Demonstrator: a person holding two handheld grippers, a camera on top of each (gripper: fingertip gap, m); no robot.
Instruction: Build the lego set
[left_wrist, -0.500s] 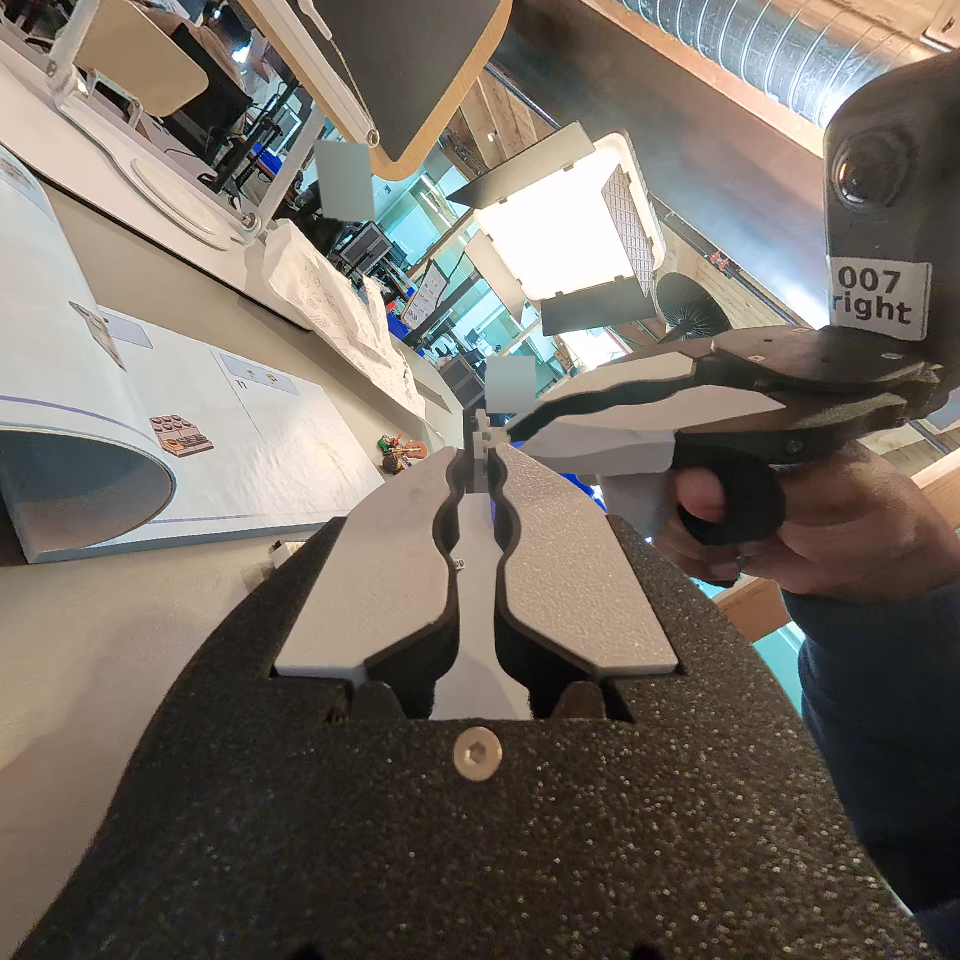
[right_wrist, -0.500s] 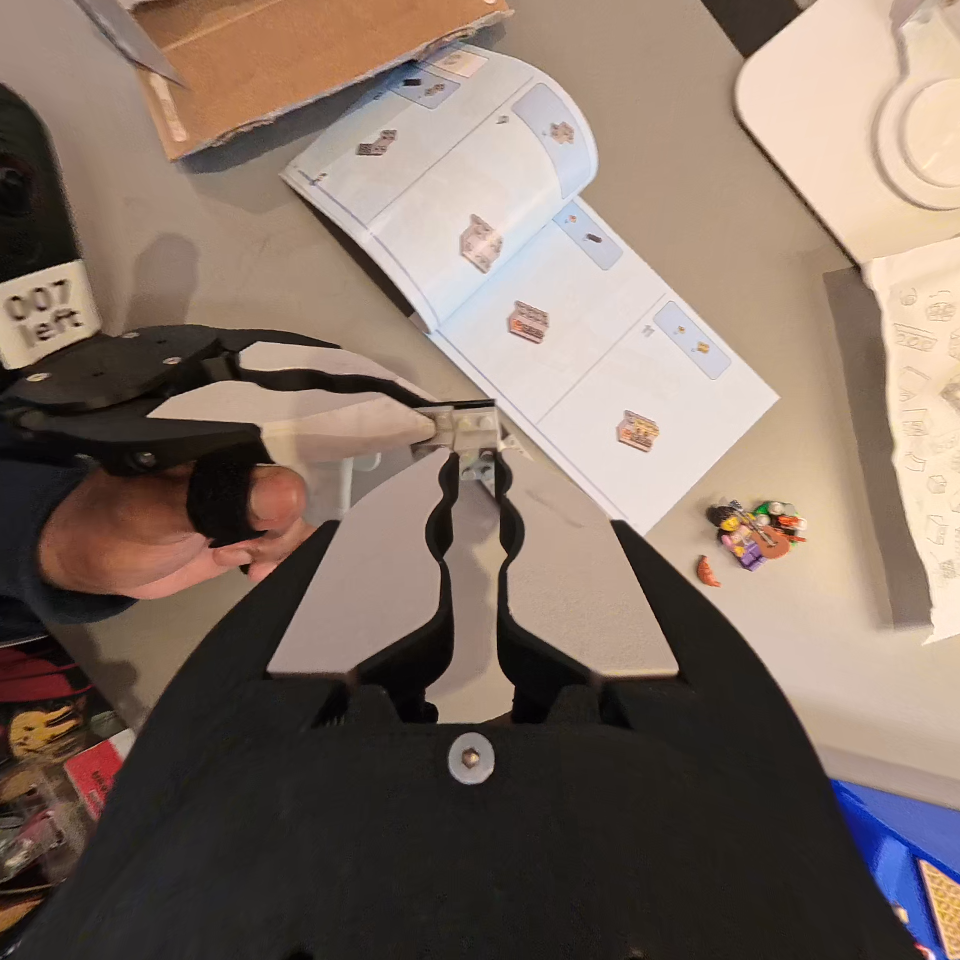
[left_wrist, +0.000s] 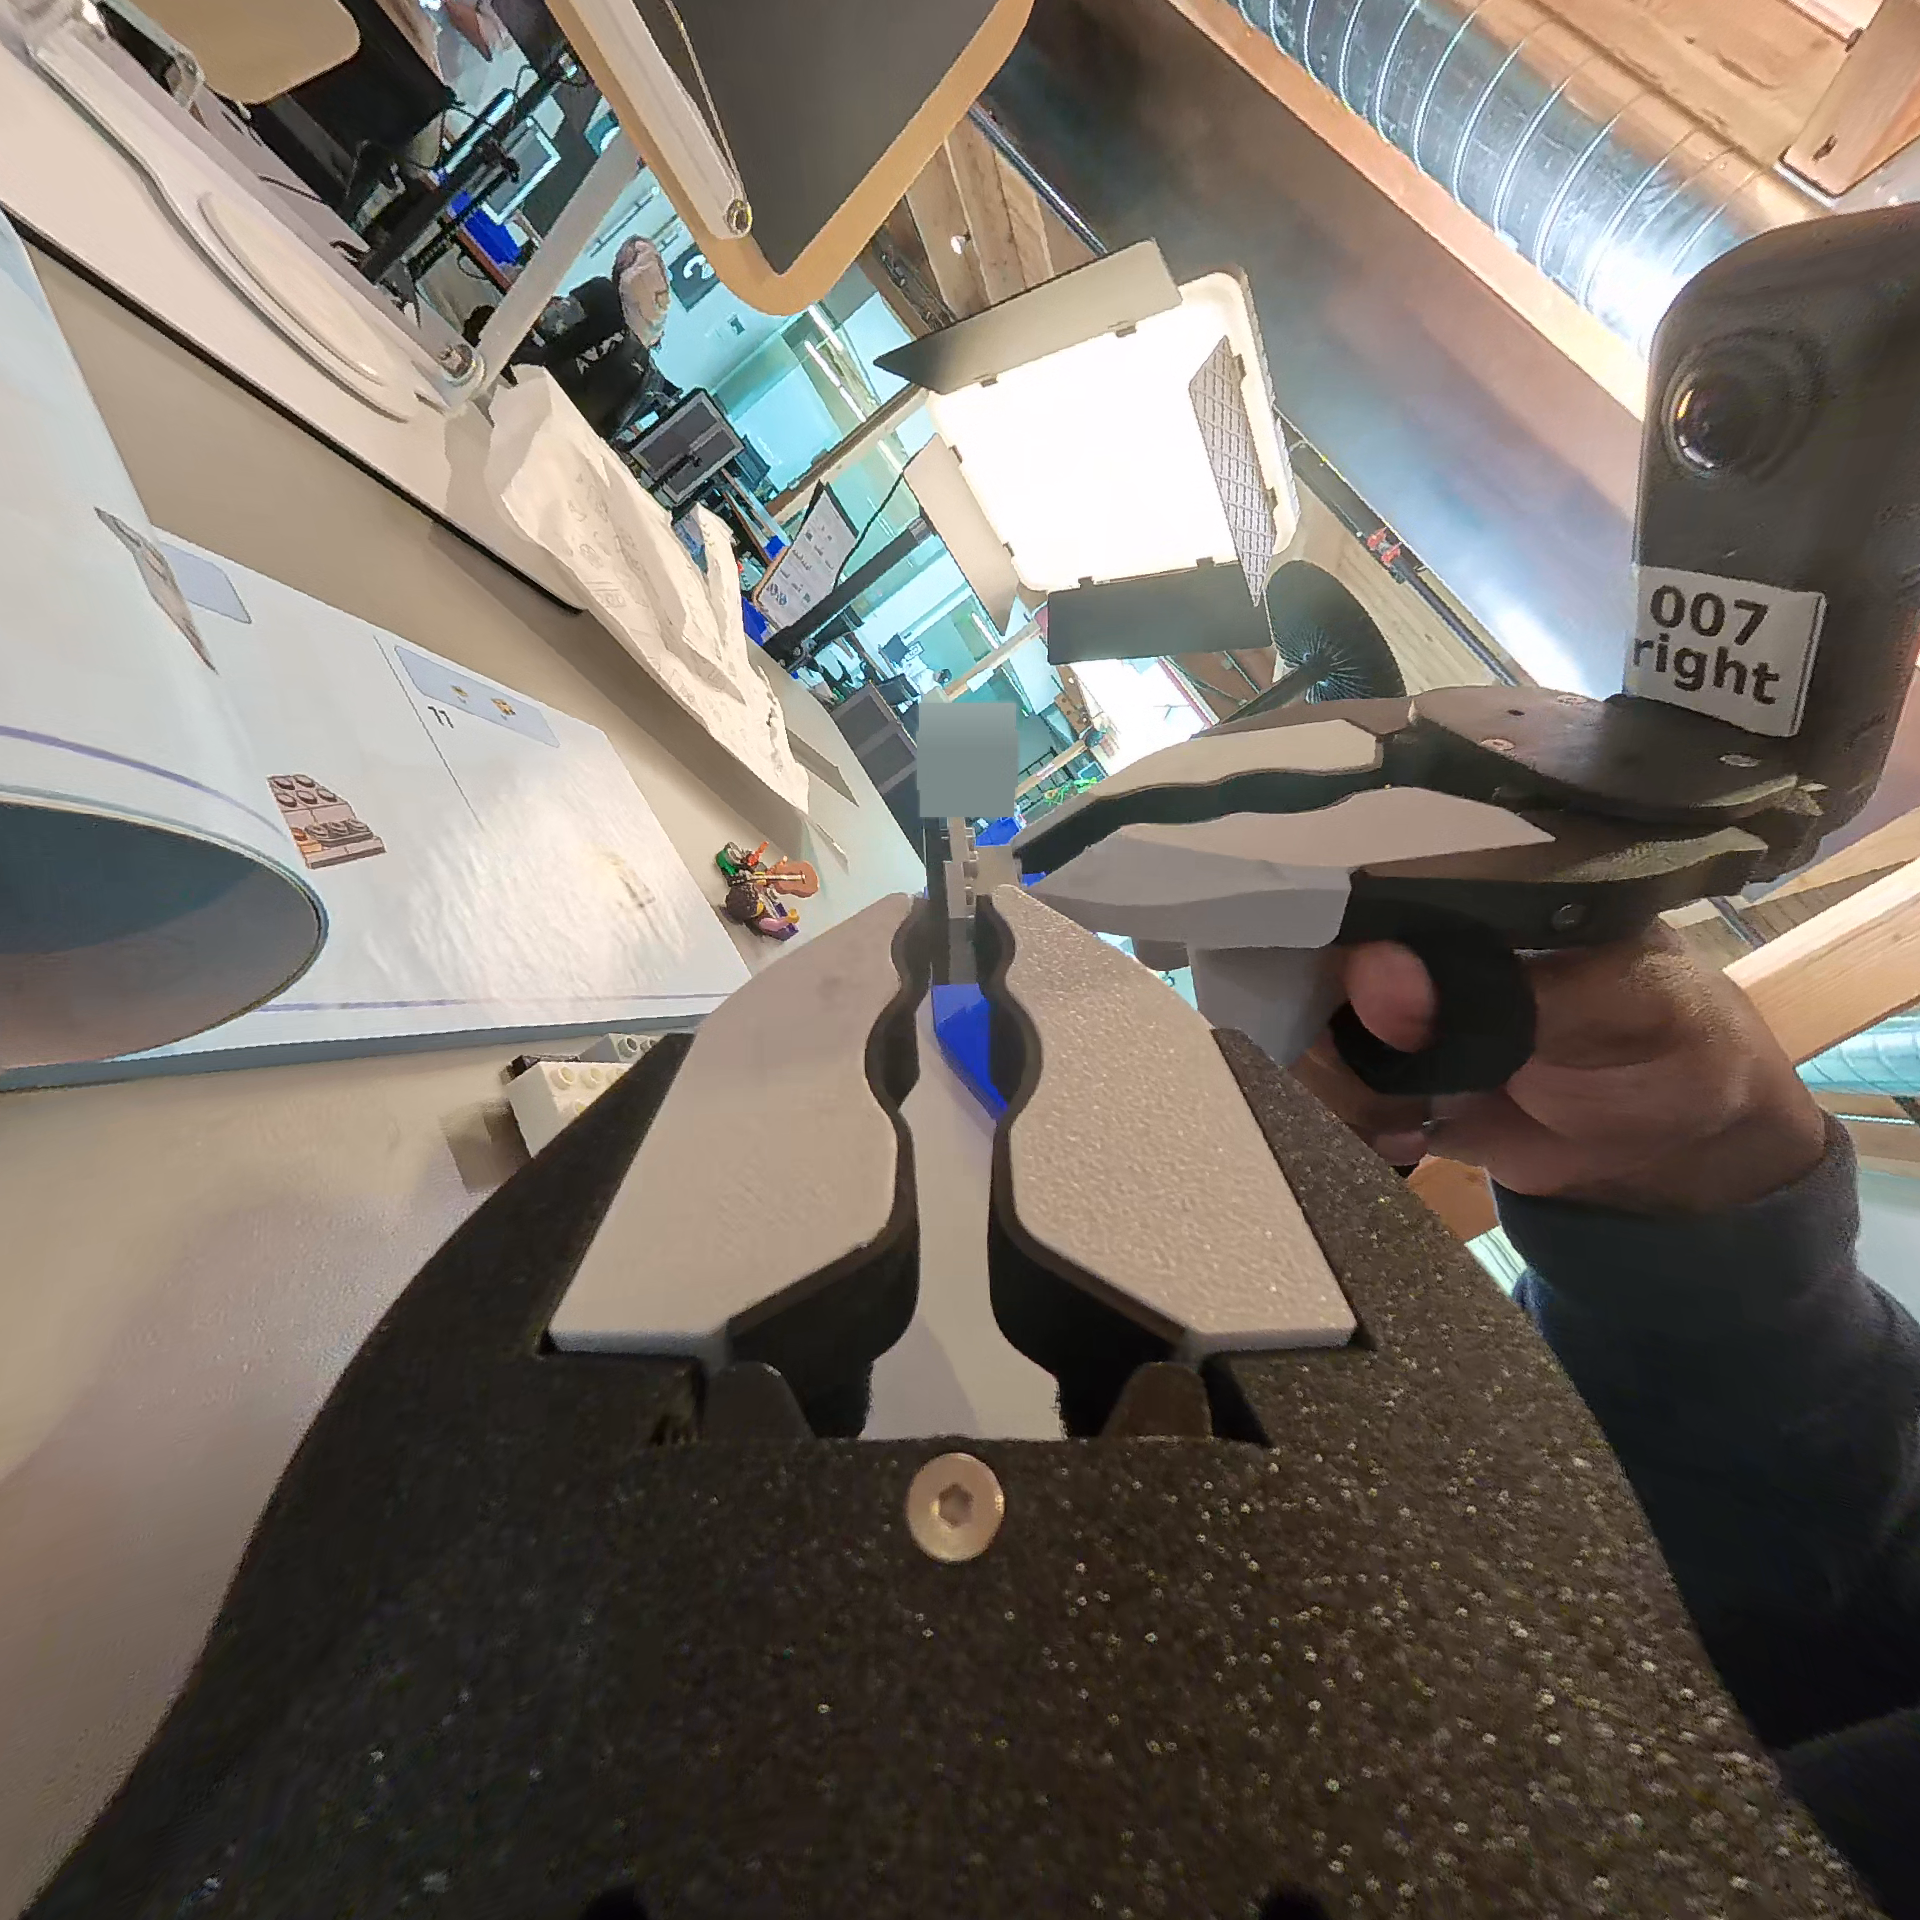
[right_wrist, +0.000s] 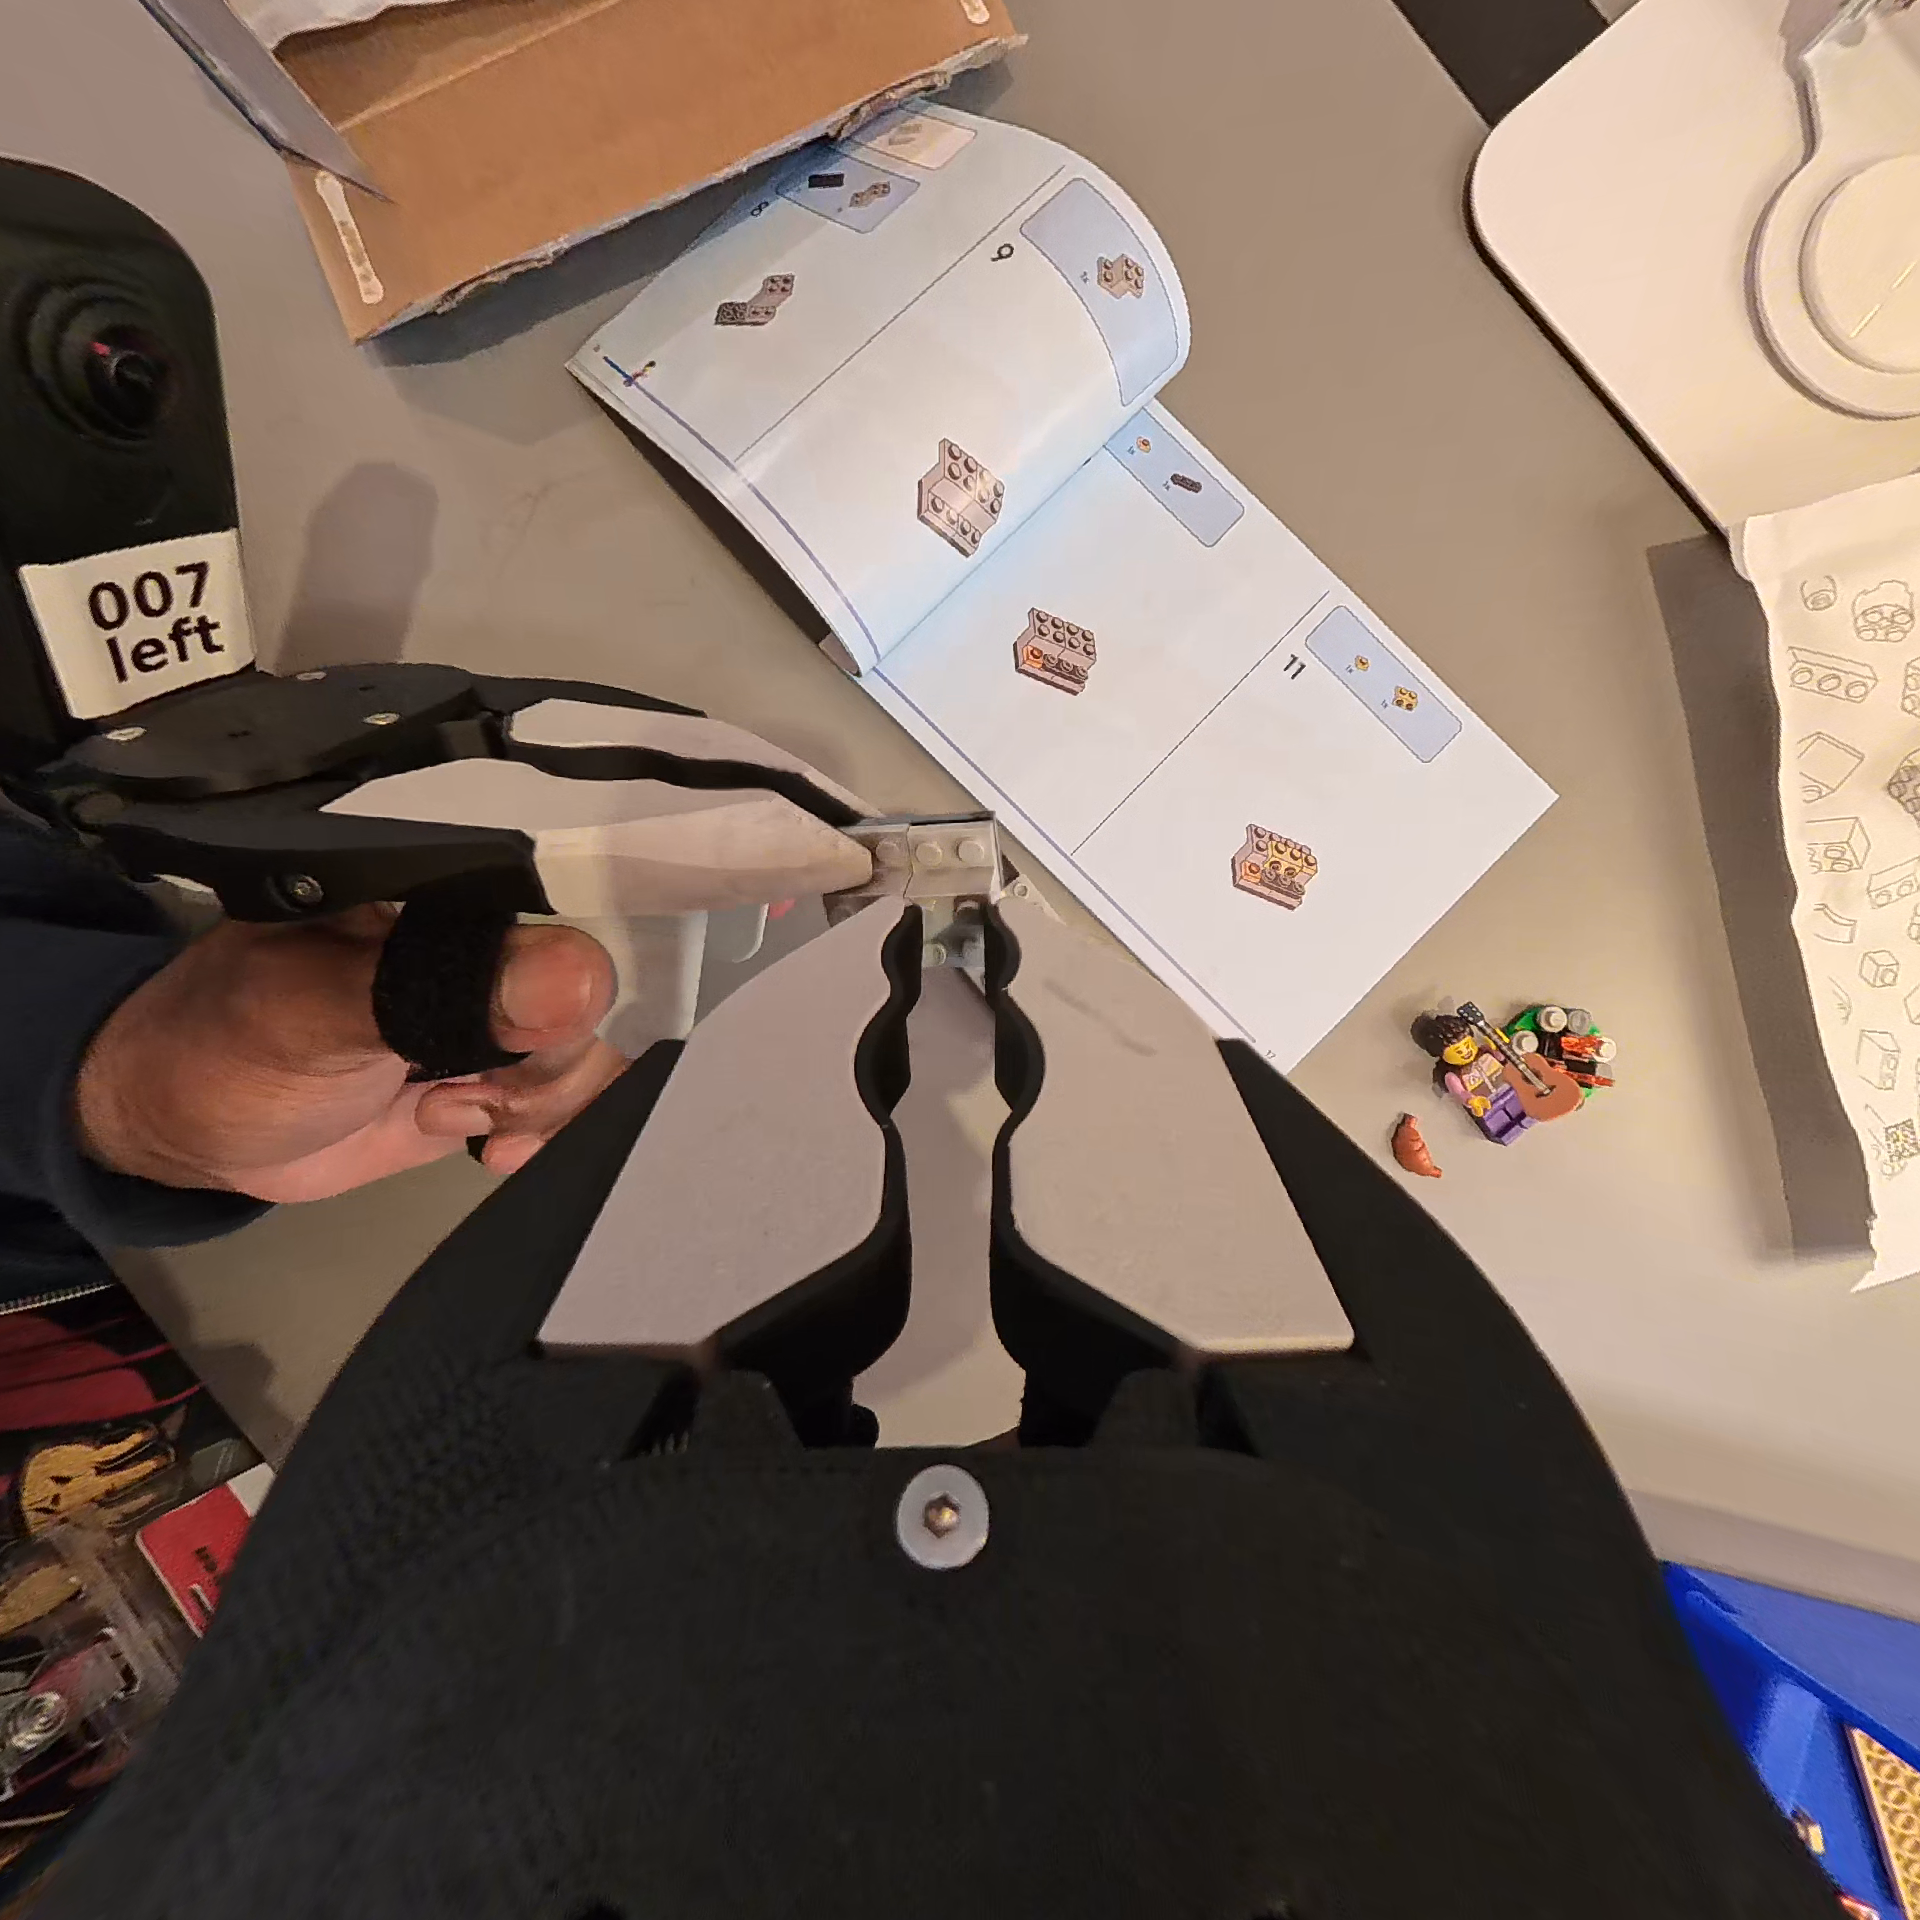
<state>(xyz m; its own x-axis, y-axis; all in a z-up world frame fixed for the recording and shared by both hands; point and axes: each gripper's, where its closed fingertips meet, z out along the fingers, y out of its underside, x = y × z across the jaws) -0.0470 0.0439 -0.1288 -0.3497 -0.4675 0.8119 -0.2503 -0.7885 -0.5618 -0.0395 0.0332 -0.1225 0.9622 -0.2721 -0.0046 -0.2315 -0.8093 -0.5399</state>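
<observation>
Two hand-held grippers meet above a grey table (right_wrist: 1403, 1351), just in front of an open instruction booklet (right_wrist: 1195, 748). The left gripper (right_wrist: 868, 847) is closed narrowly on one end of a pale grey brick assembly (right_wrist: 945, 852), whose long axis runs left to right, studs facing the right wrist camera. The right gripper (right_wrist: 951, 935) grips a small grey brick (right_wrist: 951, 940) touching its near side. A toy figure (right_wrist: 1496, 1070) lies nearby.

Right claw (right_wrist: 950, 925) slightly narrower on the small grey brick piece (right_wrist: 954, 940).
</observation>
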